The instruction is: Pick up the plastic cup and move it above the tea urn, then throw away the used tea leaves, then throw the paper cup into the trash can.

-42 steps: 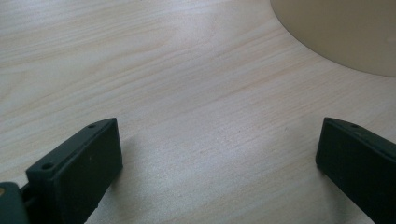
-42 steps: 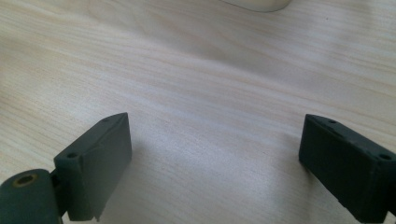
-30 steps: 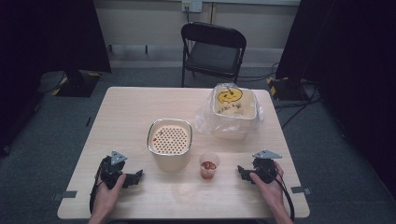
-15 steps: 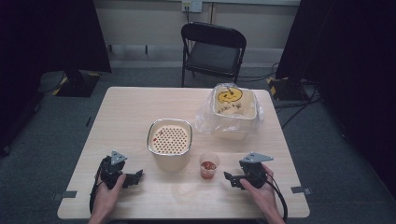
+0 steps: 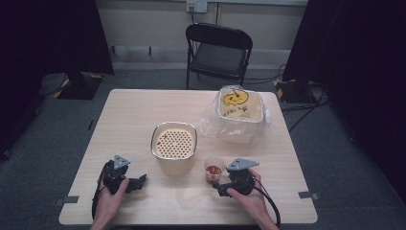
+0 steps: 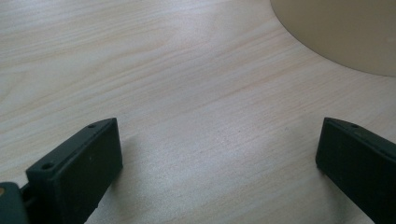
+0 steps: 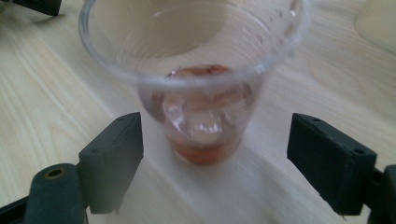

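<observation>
Jaws of the right gripper [image 7: 212,156] stand wide either side of the clear cup [image 7: 196,84], not touching it, having just narrowed slightly. Lower left in the high view, the left gripper [image 5: 136,182] gapes over bare table [image 6: 187,93].

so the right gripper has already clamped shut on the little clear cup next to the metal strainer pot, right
Not clamped. In the right gripper view the right gripper is open: the clear cup stands between its jaws with gaps on both sides. It does sit beside the metal strainer pot.
</observation>
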Tool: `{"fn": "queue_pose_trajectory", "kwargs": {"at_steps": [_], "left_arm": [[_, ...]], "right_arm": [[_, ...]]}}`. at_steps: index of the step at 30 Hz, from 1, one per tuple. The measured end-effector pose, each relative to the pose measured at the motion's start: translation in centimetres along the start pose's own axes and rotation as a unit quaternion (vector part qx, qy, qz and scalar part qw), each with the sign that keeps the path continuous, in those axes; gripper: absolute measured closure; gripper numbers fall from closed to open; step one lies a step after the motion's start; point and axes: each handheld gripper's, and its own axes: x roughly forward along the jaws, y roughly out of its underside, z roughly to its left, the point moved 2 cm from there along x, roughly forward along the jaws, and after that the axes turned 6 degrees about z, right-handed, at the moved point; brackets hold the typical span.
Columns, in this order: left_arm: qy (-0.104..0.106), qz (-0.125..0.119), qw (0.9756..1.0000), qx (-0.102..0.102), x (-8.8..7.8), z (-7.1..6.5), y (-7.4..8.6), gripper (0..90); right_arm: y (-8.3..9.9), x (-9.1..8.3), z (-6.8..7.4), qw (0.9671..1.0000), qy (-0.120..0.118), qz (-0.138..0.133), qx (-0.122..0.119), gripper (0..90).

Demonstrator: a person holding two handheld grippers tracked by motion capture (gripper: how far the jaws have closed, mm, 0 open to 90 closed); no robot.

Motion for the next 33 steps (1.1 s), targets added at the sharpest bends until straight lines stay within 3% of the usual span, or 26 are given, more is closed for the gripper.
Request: {"fn": "queue_pose_trajectory", "kwargs": {"at_steps": [3,6,13,19,33], "left_arm": [[0.0,0.0,1.0,0.0,0.0,0.0,0.0,0.0],[0.0,0.0,1.0,0.0,0.0,0.0,0.0,0.0],[0.0,0.0,1.0,0.0,0.0,0.0,0.0,0.0],[0.0,0.0,1.0,0.0,0.0,0.0,0.0,0.0],[0.0,0.0,1.0,0.0,0.0,0.0,0.0,0.0]], "right_arm": [[-0.8,0.8,0.1,0.9998,-0.012,-0.014,0.008,19.1],[-1.0,2.0,0.2,0.9998,-0.018,-0.007,0.009,21.5],[-1.4,3.3,0.6,0.9996,0.0,-0.007,-0.027,41.0],[-1.5,2.8,0.3,0.9996,0.003,0.0,-0.028,44.7],[-4.0,0.1,-0.4,0.9991,0.018,-0.027,-0.028,46.3]]}}
